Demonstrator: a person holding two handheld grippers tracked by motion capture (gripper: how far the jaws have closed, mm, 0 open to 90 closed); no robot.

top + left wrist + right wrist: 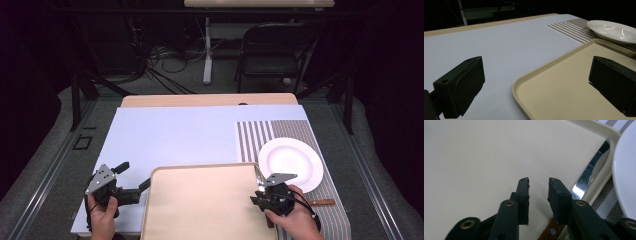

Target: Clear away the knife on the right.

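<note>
A: What is seen nearest?
B: The right gripper (538, 185) is held over the tray (200, 210) at about five o'clock, its jaws slightly parted, nothing between them. The knife (589, 173) lies just under it, on the tray's right rim.
A: And the left gripper (134, 177)?
B: At seven o'clock, jaws spread wide, empty, astride the tray's corner.
A: Farther off?
B: A white plate (291, 164) is set on the striped mat (260, 135), at two o'clock.

Beige tray (200, 205), white plate (291, 162), brown-and-white striped mat (260, 135).
</note>
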